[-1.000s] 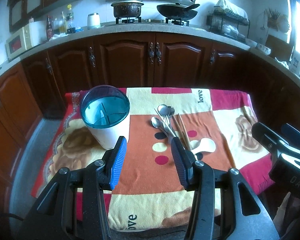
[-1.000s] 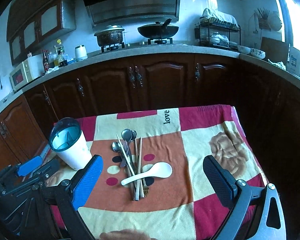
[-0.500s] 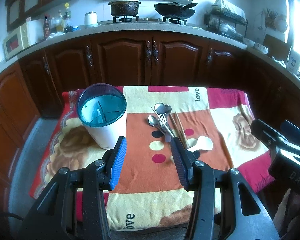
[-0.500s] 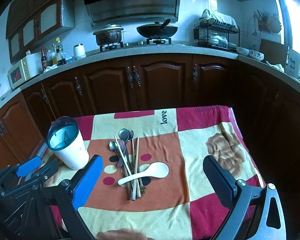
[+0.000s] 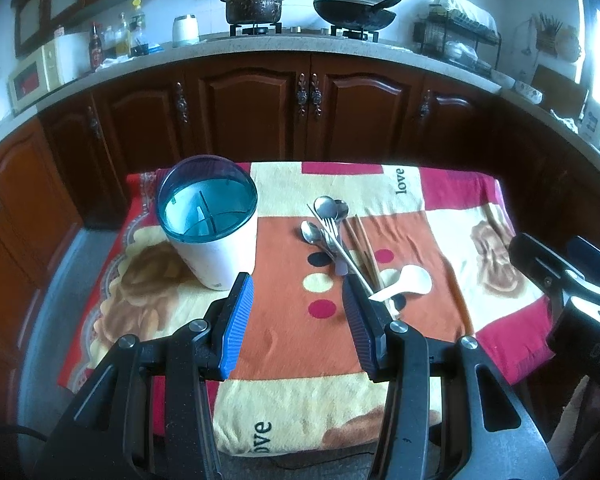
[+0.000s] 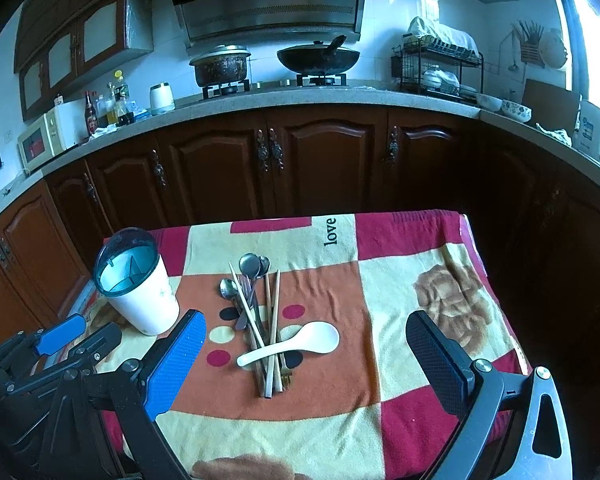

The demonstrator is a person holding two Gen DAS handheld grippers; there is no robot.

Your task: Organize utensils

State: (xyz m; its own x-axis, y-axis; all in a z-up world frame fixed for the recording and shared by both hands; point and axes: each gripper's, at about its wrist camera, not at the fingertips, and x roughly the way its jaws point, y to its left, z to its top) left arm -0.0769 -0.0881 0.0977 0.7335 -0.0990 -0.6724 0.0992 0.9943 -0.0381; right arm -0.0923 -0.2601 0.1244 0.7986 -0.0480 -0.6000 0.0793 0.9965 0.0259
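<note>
left claw [image 5: 296, 312] released above blanket-covered tabletop [image 5: 452, 208], right claw [image 6: 304, 354] released wide, white utensil holder [image 6: 140, 292] left of piled spoons, chopsticks [image 6: 272, 312], white ladle spoon [image 6: 296, 342]

Utensil pile [image 6: 260, 320] flat on cloth; white divided holder [image 6: 138, 292] upright beside

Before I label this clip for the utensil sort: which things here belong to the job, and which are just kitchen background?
Part of the job:
- utensil holder, divided inside, nothing in it
- metal spoons
- fork
- chopsticks
- white spoon, lying across the pile
- left gripper and right gripper, both open

Just lying about:
- pot
- wok
- microwave
- dish rack
</note>
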